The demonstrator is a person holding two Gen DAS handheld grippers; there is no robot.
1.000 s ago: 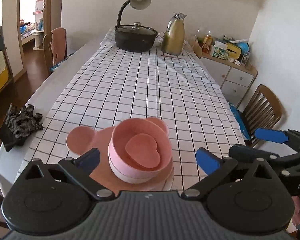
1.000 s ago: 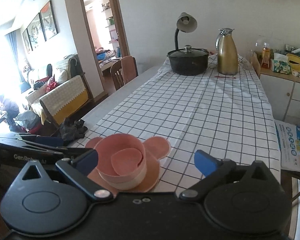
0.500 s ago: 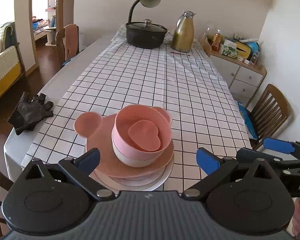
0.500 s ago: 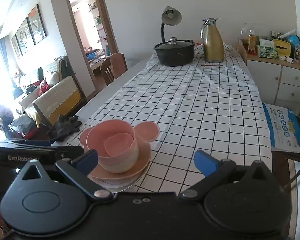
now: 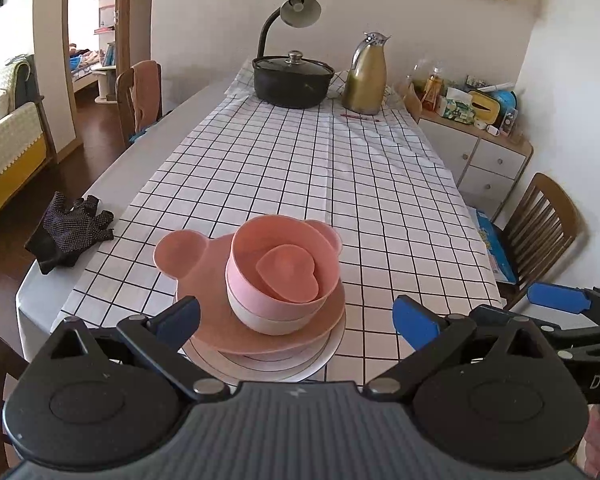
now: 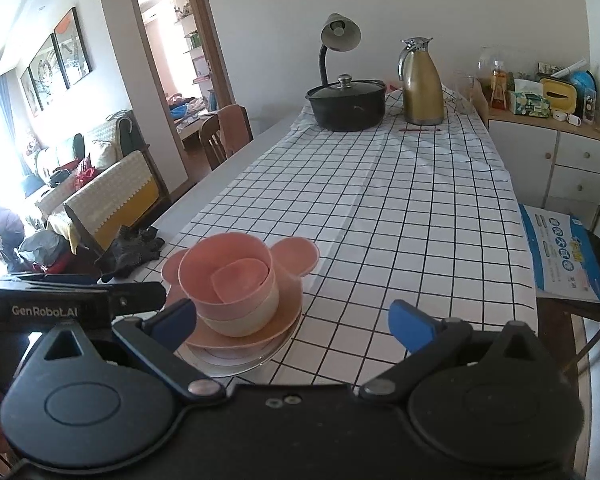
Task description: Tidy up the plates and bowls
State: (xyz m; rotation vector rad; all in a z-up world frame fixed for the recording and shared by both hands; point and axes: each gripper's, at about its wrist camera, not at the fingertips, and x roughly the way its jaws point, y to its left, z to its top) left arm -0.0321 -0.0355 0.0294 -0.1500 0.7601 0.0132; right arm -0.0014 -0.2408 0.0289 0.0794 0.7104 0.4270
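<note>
Both tongs (image 5: pixel 296 318) (image 6: pixel 292 320) gape apart, empty, near the stacked bowls (image 5: pixel 284 276).

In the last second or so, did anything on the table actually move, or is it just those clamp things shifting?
Only the clamps moved. Both the left hand-held gripper and the right hand-held gripper pulled back and up from the stack of plates and bowls, jaws open and empty, so more of the white bottom plate shows. The stack, gloves, pot and jug stayed put.
</note>
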